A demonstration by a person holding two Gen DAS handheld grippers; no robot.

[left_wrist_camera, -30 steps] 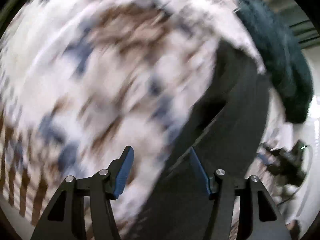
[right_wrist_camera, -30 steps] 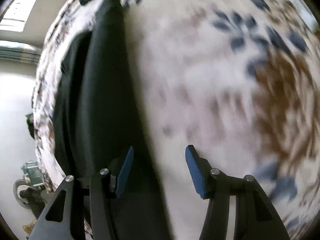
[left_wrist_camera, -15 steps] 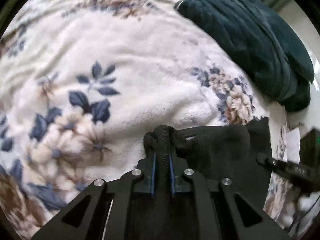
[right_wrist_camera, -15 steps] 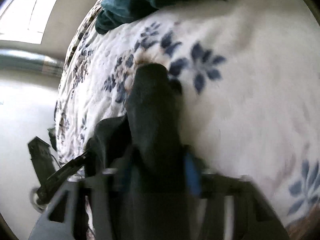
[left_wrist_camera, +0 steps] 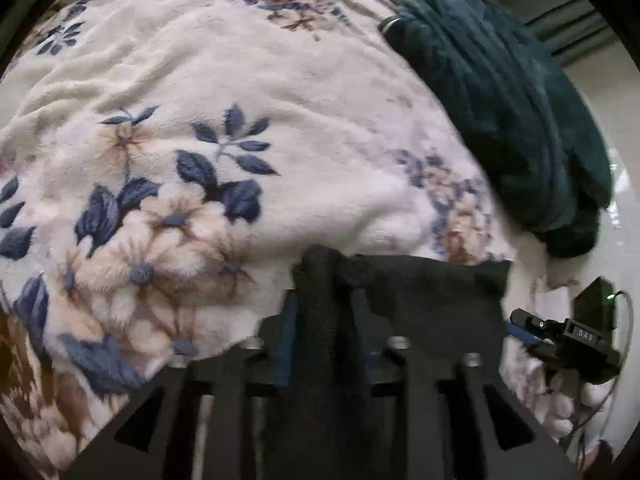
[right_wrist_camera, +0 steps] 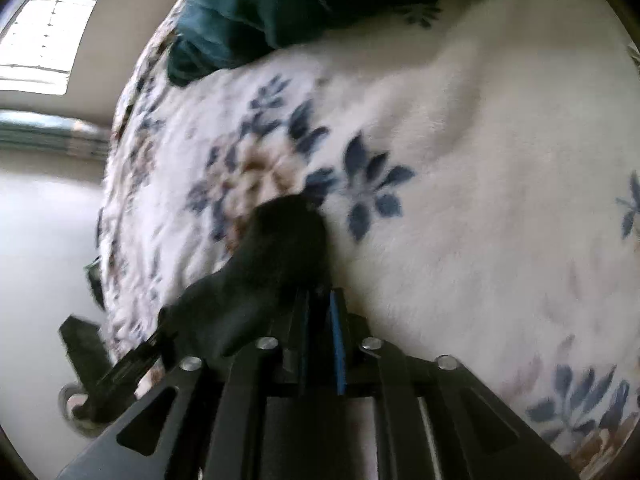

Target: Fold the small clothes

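Observation:
A black garment [left_wrist_camera: 432,292] lies stretched across a cream floral blanket [left_wrist_camera: 200,100] near its edge. My left gripper [left_wrist_camera: 324,304] has a bunched edge of the garment between its blue pads. Its jaws are opening, and the cloth still fills the gap. In the right wrist view the garment [right_wrist_camera: 276,248] rises in a fold ahead of my right gripper [right_wrist_camera: 320,300]. Those jaws are also opening, with black cloth still pinched between narrowly spaced pads. Each view shows the other gripper at the garment's far end: the right gripper [left_wrist_camera: 560,340] and the left gripper [right_wrist_camera: 108,364].
A dark teal plush fabric [left_wrist_camera: 500,100] is heaped on the blanket beyond the garment, and it also shows as teal fabric [right_wrist_camera: 260,4] at the top of the right wrist view. The blanket edge drops to a pale floor [right_wrist_camera: 40,240]. A bright window [right_wrist_camera: 40,40] is at upper left.
A second ago both grippers were open and sweeping over the garment. They then shut on its edge. Now the left jaws stand wider apart, with the cloth still between them.

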